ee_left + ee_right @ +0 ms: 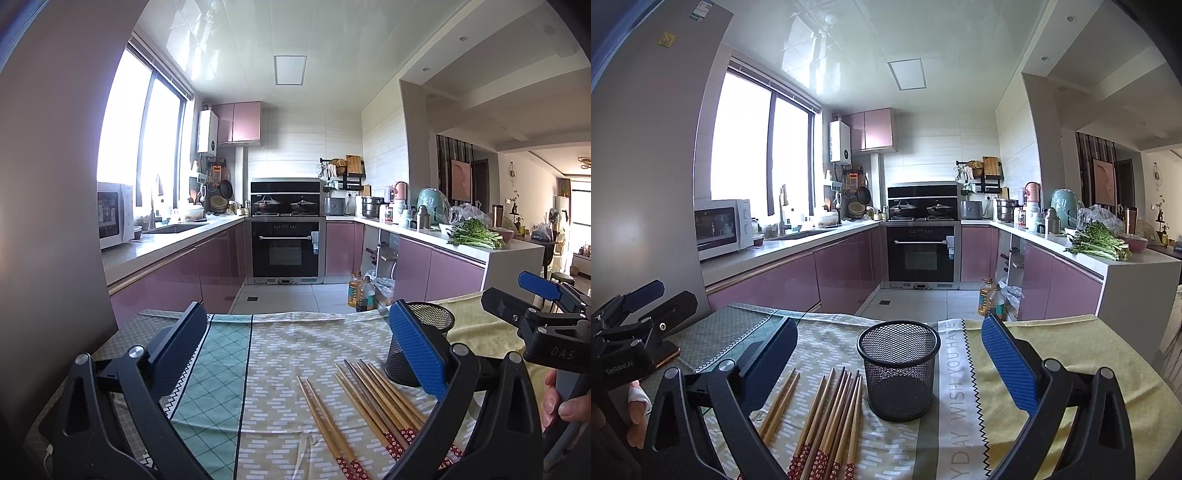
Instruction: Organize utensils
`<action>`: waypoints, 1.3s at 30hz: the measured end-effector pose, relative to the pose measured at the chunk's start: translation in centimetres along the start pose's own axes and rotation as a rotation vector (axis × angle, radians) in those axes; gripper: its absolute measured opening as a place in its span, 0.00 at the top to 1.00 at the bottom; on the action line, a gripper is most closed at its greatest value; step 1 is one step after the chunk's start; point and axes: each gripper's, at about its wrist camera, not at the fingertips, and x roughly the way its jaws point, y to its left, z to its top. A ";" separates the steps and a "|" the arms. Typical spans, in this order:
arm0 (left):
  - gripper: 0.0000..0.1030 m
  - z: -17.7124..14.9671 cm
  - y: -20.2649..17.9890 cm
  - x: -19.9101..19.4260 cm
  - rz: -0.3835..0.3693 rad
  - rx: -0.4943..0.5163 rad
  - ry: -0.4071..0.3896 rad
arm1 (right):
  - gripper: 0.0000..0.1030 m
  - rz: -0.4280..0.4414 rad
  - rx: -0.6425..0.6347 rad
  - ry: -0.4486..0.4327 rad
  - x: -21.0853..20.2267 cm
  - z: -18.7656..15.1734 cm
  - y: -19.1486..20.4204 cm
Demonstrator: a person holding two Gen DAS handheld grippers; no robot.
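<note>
Left gripper (295,354): hanging wide apart, gripping nothing
Right gripper (890,358): spread too, "DAS" showing
Chopsticks (827,417): lying at 7 o'clock of mesh cup (899,373)
Tablecloth (955,391): reading "WISH YOU HAVE"

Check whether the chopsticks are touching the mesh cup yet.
Apart. The right wrist view shows tablecloth between the chopsticks and the mesh cup; both grippers are open and empty.
</note>
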 end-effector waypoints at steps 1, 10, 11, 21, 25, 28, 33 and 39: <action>0.06 0.0 0.0 0.0 0.001 0.001 0.000 | 0.06 0.001 0.001 -0.002 0.0 0.0 0.0; 0.06 0.1 -0.1 -0.1 0.002 0.000 -0.003 | 0.06 0.001 0.002 -0.004 0.0 0.0 0.0; 0.06 0.1 0.0 0.0 0.001 -0.001 -0.002 | 0.06 0.003 0.002 -0.003 0.0 0.1 0.0; 0.06 0.4 -0.3 -0.2 0.001 -0.004 -0.010 | 0.06 0.008 -0.001 -0.006 0.2 0.3 0.3; 0.06 0.5 -0.3 -0.3 0.000 -0.005 -0.011 | 0.06 0.011 -0.002 -0.006 0.2 0.3 0.4; 0.06 0.5 -0.2 -0.2 -0.001 -0.006 -0.011 | 0.06 0.011 -0.002 -0.006 0.2 0.3 0.4; 0.06 0.6 -0.3 -0.2 -0.002 -0.006 -0.011 | 0.06 0.010 -0.003 -0.009 0.3 0.3 0.5; 0.06 0.7 -0.3 -0.1 -0.003 -0.007 -0.012 | 0.06 0.008 -0.002 -0.008 0.1 0.3 0.4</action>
